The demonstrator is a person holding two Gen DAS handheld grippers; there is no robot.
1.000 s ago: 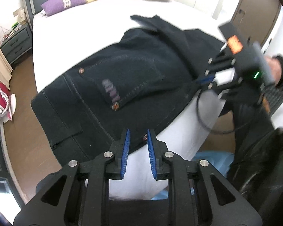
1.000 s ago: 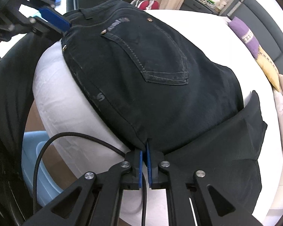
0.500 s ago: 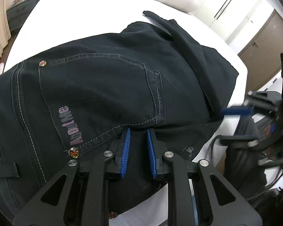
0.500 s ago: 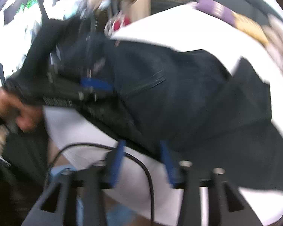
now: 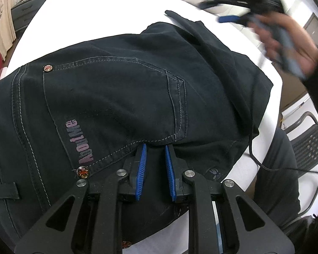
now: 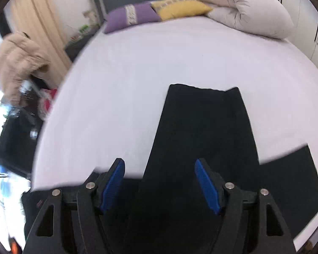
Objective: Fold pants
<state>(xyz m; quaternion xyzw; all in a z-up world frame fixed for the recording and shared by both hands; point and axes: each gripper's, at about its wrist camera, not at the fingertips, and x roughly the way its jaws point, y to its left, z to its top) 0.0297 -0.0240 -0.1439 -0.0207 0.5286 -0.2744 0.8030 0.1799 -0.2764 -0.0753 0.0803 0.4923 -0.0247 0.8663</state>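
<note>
Black jeans point(image 5: 116, 97) lie on a white bed point(image 5: 108, 17), seat side up, back pocket and pink lettering showing. My left gripper point(image 5: 155, 148) is open, its blue pads low over the pocket's lower edge, nothing between them. My right gripper point(image 6: 160, 165) is wide open above a folded black pant leg point(image 6: 203, 127) that points toward the pillows. It also shows in the left wrist view point(image 5: 226, 19), blurred, held in a hand at the upper right above the bed.
Purple point(image 6: 129, 17) and yellow point(image 6: 180, 7) pillows and a folded white duvet point(image 6: 248, 10) lie at the headboard. A nightstand point(image 5: 23, 14) stands left of the bed. A black chair point(image 5: 307, 144) and a cable point(image 5: 265, 165) are at the right.
My right gripper let go of the jeans' edge, opened wide, lifted and swung to face the headboard. My left gripper moved in low over the back pocket, still open.
</note>
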